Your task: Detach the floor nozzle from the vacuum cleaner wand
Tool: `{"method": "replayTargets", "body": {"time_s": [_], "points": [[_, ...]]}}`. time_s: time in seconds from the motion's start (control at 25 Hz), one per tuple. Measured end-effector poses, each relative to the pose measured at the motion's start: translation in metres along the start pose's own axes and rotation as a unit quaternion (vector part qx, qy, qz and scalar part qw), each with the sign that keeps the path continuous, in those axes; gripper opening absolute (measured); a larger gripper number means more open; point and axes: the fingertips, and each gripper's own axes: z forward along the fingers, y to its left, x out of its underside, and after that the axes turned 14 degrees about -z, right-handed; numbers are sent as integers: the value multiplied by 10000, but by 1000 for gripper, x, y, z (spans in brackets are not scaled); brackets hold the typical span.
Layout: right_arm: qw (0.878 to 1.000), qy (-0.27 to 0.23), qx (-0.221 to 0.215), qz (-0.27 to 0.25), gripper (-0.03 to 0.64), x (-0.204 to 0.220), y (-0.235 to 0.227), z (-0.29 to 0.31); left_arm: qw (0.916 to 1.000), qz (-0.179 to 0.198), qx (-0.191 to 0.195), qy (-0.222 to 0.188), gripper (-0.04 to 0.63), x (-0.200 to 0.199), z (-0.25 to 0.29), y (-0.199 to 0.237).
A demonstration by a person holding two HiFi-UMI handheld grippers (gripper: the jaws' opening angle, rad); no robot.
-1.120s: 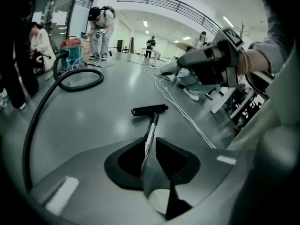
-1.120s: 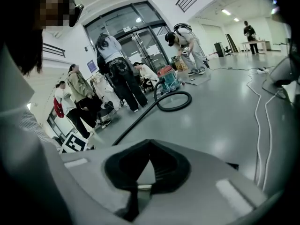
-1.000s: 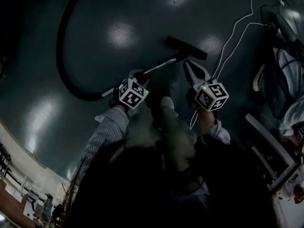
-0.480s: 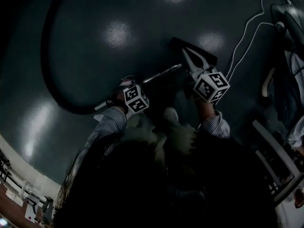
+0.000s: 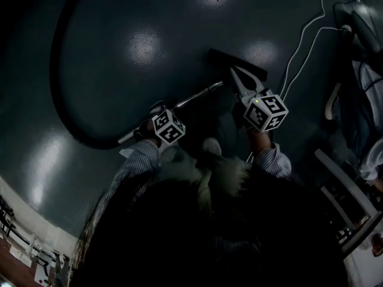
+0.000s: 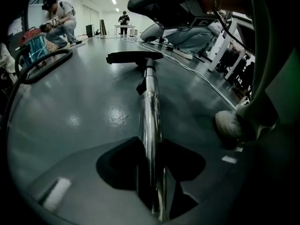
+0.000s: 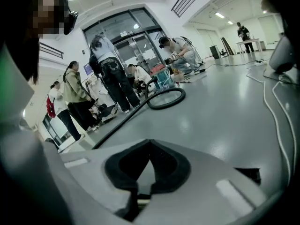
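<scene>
A chrome wand (image 5: pixel 192 94) lies on the dark floor and ends in a black floor nozzle (image 5: pixel 238 64). My left gripper (image 5: pixel 157 108) sits on the wand's lower stretch. In the left gripper view the wand (image 6: pixel 150 107) runs straight between the jaws towards the nozzle (image 6: pixel 133 56). The left gripper (image 6: pixel 153 146) has just been closing, and its pads lie against the tube. My right gripper (image 5: pixel 234 72) hovers by the joint of wand and nozzle, shut, with nothing in it. Its own view shows the right gripper (image 7: pixel 149 145) over bare floor.
A black hose (image 5: pixel 57 70) curves away from the wand's near end. White cables (image 5: pixel 299 40) trail at the right, beside a white frame (image 5: pixel 344 190). My shoe (image 5: pixel 210 145) stands between the grippers. Several people (image 7: pixel 110 74) stand far off by the doors.
Both grippers have come down towards the floor. The left one has settled around the wand. The right one's tips now reach the nozzle end.
</scene>
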Motion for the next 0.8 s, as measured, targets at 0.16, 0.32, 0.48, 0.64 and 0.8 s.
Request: {"method": "replayTargets", "body": {"time_s": [0.16,0.32,0.48,0.64,0.8], "points": [[9992,315,174,-144,2,5,-15,-6,9994,-156,288,-108,179,-18,-18,0],[9986,484,176,-79,2,3,-9,-8,9977,-349,527,-264,179,-31,-45,1],[9986,473,230,-107,2,-32,-4,-23,9962,-380,599,-509,181,-63,-90,0],[9992,200,316,136,2,-92,4,-52,9951,-374,620,-678,181,-99,-151,-12],[9998,-87,159,-128,2,-170,29,-87,9933,-414,664,-854,181,-134,-225,-40]]}}
